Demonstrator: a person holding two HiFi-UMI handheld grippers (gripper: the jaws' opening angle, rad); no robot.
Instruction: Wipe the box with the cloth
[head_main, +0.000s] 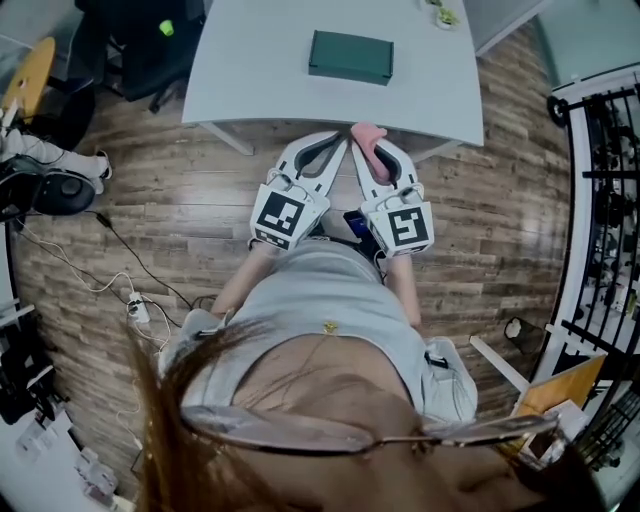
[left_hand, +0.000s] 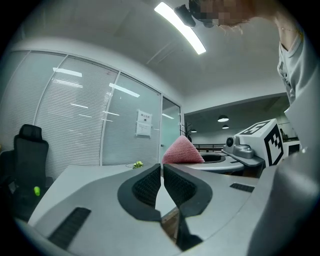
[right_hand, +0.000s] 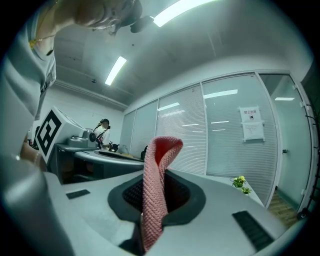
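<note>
Approach stage of wiping, seen before any contact with the box. The left tool has its ribbed pads pressed together with nothing between them, as the left gripper view confirms. The right tool pinches the pink knitted cloth, which stands folded upright between its pads and rises above the tips in the right gripper view. Both tools are held close to the person's body over the wooden floor, side by side, tips pointing toward 12 o'clock and just short of the near edge of the white counter. The dark green box lies flat on the counter at 12 o'clock from the tools, well apart from them, with bare counter all around it. A small green plant sits at the counter's far edge, toward 1 o'clock. The wipe itself appears not yet begun. The next move likely calls for carrying the right tool forward over the counter and lowering the cloth onto the box lid, while the left tool may steady the box at its 9 o'clock side so it does not slide.
</note>
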